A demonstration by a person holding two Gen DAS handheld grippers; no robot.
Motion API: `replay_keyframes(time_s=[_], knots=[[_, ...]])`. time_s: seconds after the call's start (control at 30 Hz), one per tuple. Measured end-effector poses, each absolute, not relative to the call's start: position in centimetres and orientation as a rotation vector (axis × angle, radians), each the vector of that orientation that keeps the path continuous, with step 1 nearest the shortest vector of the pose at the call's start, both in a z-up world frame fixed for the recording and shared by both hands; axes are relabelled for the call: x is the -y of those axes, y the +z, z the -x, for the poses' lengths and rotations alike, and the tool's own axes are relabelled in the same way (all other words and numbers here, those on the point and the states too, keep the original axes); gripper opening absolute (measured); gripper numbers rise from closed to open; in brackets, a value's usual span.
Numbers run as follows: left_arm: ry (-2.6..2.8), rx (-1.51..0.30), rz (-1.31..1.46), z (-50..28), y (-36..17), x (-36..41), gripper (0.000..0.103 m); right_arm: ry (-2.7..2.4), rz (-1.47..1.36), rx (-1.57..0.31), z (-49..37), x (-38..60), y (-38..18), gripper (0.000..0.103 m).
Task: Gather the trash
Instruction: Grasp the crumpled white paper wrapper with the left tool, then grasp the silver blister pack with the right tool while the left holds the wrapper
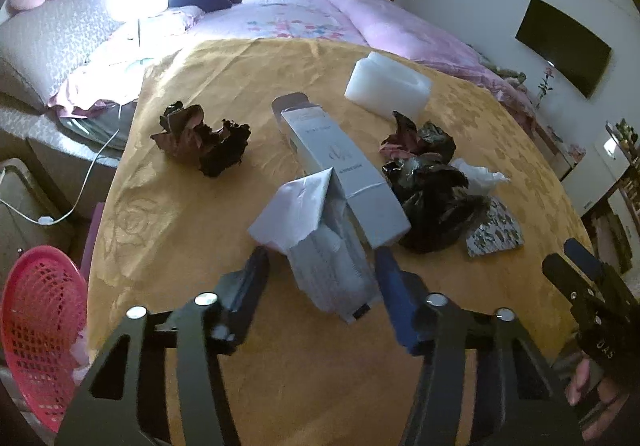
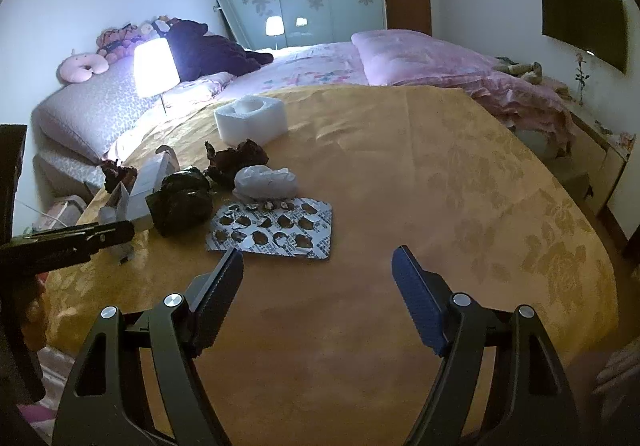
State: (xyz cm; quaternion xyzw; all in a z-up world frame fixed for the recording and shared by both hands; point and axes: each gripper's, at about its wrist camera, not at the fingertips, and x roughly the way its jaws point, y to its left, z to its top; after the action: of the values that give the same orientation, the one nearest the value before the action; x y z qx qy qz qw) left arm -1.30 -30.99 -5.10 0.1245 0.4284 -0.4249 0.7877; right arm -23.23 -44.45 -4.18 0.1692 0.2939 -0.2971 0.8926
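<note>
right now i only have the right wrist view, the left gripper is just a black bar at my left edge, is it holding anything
observer: no, the left gripper is open, with its fingers on either side of a torn grey packet that lies on the table, and it has not closed on it

operator: anything on that packet

observer: a white tissue is draped over its far end, and a long grey box lies along its right side

operator: can't see a bin anywhere

observer: a pink mesh basket sits off the table's edge, lower down, on the left gripper's left
</note>
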Motion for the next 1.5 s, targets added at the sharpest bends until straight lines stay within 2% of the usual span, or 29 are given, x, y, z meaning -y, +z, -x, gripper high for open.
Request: replay_keyframes(time_s=[0.1, 0.17, 0.63, 1.5], knots=[[-0.925, -0.928, -0.265, 1.2, -5.2, 30.8, 0.033, -0.609, -0.362, -0.615, 23.2, 44.5, -4.4, 0.074], [-0.926, -0.931, -0.259, 1.1, -5.2, 30.5, 0.033, -0.603, -0.366, -0.617, 23.1, 44.4, -4.5, 0.074], [-0.881, -0.891, -0.279, 1.7, -4.4, 25.2, 0.033, -0.533, -0.356, -0.662, 21.6, 44.6, -5.4, 0.077], [-0.904, -0.866, -0.300, 2.4, -3.9, 24.6, 0.033, -0.302, -0.265, -0.684, 19.3, 42.6, -4.2, 0.078]])
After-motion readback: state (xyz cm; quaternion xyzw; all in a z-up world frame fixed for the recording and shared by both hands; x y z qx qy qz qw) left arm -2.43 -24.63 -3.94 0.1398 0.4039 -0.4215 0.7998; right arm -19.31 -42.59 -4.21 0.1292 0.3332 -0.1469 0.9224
